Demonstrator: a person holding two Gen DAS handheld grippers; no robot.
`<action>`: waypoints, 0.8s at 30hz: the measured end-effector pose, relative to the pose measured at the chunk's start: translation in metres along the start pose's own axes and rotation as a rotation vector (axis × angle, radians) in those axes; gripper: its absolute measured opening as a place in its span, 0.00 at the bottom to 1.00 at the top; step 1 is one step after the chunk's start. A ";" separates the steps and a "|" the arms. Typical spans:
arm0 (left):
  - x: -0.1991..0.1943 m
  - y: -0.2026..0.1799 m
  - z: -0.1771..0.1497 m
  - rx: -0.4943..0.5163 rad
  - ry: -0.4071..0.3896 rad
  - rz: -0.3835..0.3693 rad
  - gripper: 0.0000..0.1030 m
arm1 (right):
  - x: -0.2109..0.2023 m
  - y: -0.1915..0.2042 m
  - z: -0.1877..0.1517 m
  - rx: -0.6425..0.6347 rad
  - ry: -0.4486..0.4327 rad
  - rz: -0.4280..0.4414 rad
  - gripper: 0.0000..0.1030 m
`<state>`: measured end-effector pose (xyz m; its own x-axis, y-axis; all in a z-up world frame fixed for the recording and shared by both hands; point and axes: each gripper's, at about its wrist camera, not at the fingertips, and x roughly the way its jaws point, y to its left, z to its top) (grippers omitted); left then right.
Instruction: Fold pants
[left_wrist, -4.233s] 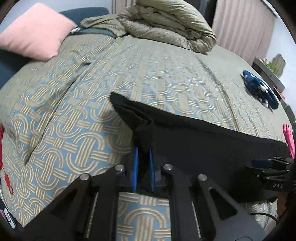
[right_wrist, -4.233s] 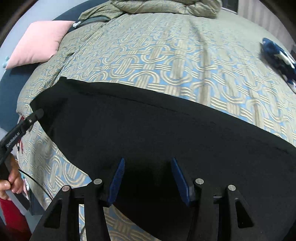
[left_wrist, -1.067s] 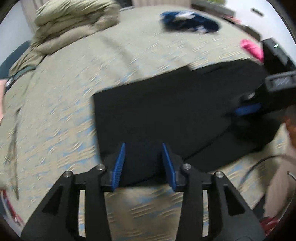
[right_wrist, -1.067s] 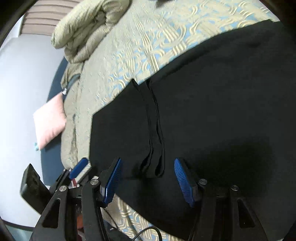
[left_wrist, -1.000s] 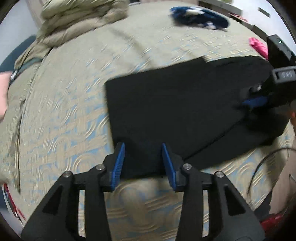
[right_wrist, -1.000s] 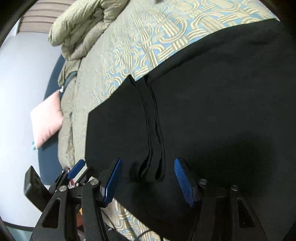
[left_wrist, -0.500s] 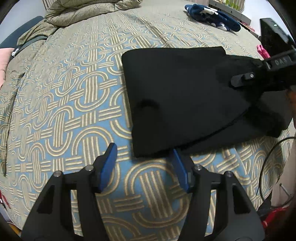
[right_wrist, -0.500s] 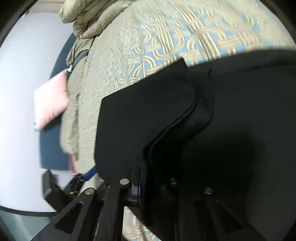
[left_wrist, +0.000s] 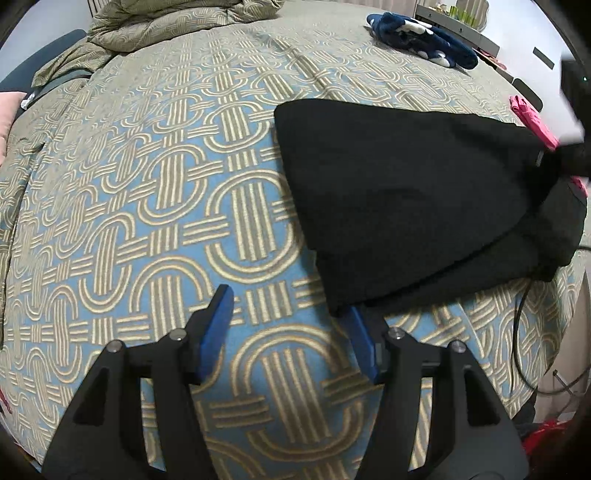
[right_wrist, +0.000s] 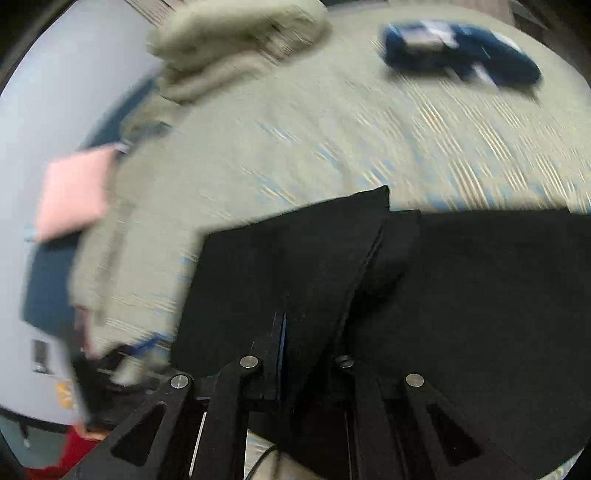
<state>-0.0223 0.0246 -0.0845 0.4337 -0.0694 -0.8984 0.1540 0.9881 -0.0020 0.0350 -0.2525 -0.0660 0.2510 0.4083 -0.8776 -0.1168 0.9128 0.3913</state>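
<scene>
The black pants (left_wrist: 413, 199) lie folded over on the patterned bedspread (left_wrist: 155, 192), at the right of the left wrist view. My left gripper (left_wrist: 288, 314) is open and empty, just off the near corner of the pants. My right gripper (right_wrist: 295, 325) is shut on a folded layer of the pants (right_wrist: 295, 266) and lifts it over the rest of the black cloth (right_wrist: 480, 288). The right wrist view is blurred by motion. The right gripper's body shows at the far right edge of the left wrist view (left_wrist: 572, 155).
A rumpled duvet (left_wrist: 177, 22) lies at the head of the bed. A dark blue garment (left_wrist: 421, 33) lies at the far right. A pink cloth (left_wrist: 528, 118) sits behind the pants. A pink pillow (right_wrist: 74, 192) is at the left. A black cable (left_wrist: 524, 332) hangs off the bed's right edge.
My left gripper has let go of the pants, opened wide and backed off to the left. My right gripper has shut on the folded layer and is swinging it across.
</scene>
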 end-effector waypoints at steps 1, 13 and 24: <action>0.000 0.001 0.000 -0.001 0.000 0.000 0.59 | 0.014 -0.011 -0.007 0.033 0.041 -0.003 0.11; -0.010 -0.021 0.001 0.020 -0.008 -0.027 0.05 | 0.015 -0.019 -0.014 0.095 0.010 0.024 0.20; -0.016 0.021 -0.032 -0.117 0.081 -0.064 0.01 | 0.011 -0.032 -0.021 0.122 0.000 0.052 0.23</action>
<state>-0.0544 0.0505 -0.0843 0.3522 -0.1264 -0.9273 0.0724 0.9915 -0.1076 0.0209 -0.2776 -0.0944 0.2475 0.4554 -0.8552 -0.0124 0.8841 0.4672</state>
